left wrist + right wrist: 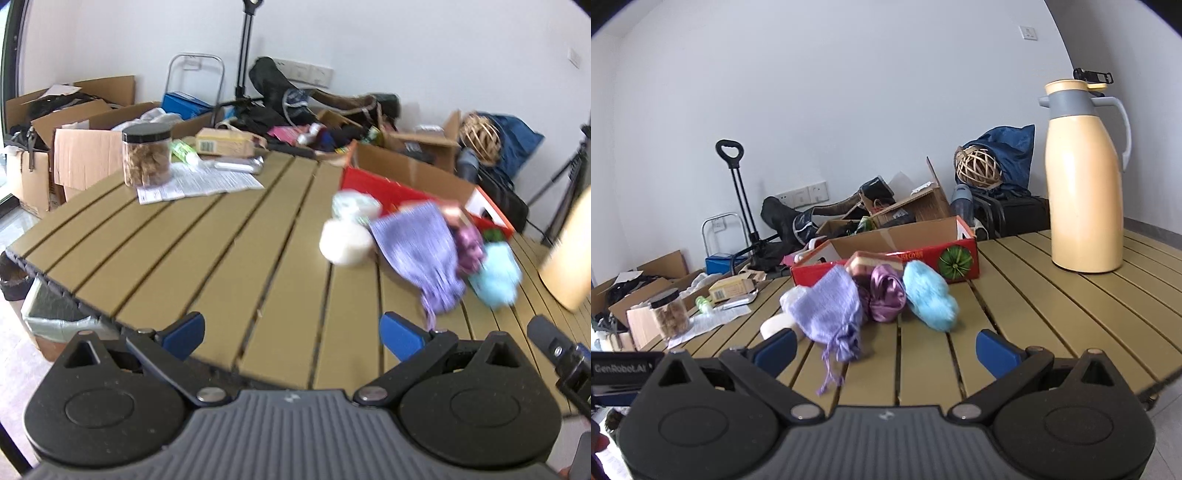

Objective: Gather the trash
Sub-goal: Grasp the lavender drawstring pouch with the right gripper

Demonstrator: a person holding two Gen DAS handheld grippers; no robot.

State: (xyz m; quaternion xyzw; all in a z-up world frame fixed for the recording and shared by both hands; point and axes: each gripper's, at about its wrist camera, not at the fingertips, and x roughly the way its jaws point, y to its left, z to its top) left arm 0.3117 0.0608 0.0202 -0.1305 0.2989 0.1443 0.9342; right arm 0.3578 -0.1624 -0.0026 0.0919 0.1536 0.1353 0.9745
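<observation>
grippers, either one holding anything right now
Nothing is held. The left gripper and right gripper are both open and empty above the table.

An olive-tan slatted worktop [1015, 295] with dark grooves carries a lilac knitted pouch [829, 310], a shiny purple satin bundle [886, 297] and a fluffy sky-blue puff [929, 299]. Behind them sits a red box [886, 267] printed with a green striped melon, brown cardboard inside. At far right stands a cream jug [1084, 177] with a grey collar; the fingers [997, 352] are blue on black arms.
</observation>
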